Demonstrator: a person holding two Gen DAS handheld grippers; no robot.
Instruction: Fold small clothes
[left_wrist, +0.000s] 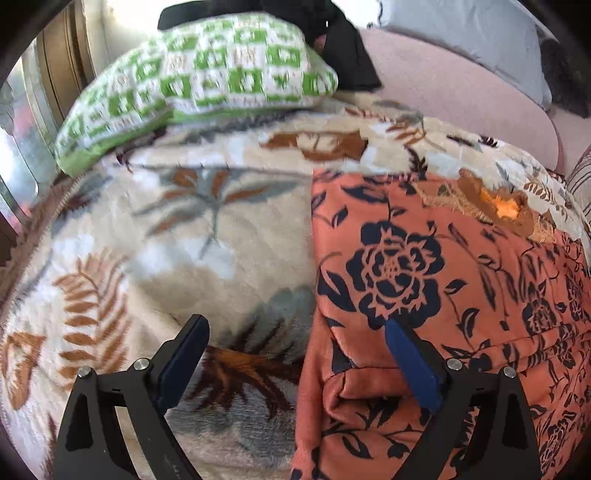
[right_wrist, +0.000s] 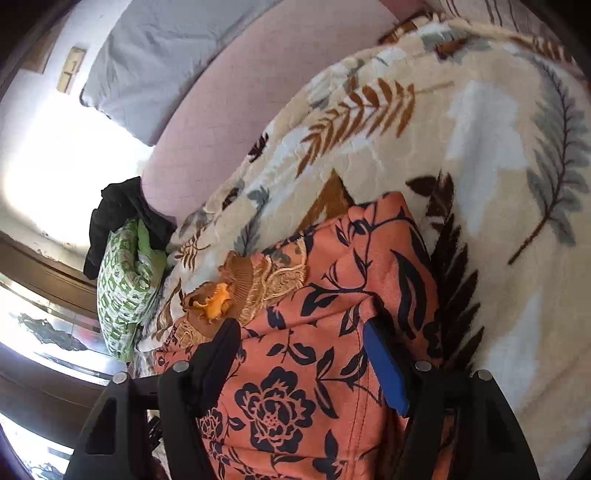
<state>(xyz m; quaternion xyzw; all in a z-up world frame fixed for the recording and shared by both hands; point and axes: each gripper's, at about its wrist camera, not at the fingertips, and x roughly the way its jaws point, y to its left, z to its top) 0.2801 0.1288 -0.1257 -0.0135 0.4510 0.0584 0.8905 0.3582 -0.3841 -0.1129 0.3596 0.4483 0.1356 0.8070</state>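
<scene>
Blanket (left_wrist: 155, 236) under garment (left_wrist: 424, 266); left claw (left_wrist: 295, 354) straddles edge.

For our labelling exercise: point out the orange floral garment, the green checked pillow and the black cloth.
orange floral garment (left_wrist: 399, 273): left wrist view, on its big dark rose.
green checked pillow (left_wrist: 207, 77): left wrist view, on its top face.
black cloth (right_wrist: 118, 201): right wrist view, on its bunched middle.

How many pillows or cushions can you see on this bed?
2. A green-and-white patterned pillow lies at the far edge of the leaf-print blanket, under some black clothing. A grey pillow rests on the pink sheet. Others may lie out of view.
</scene>
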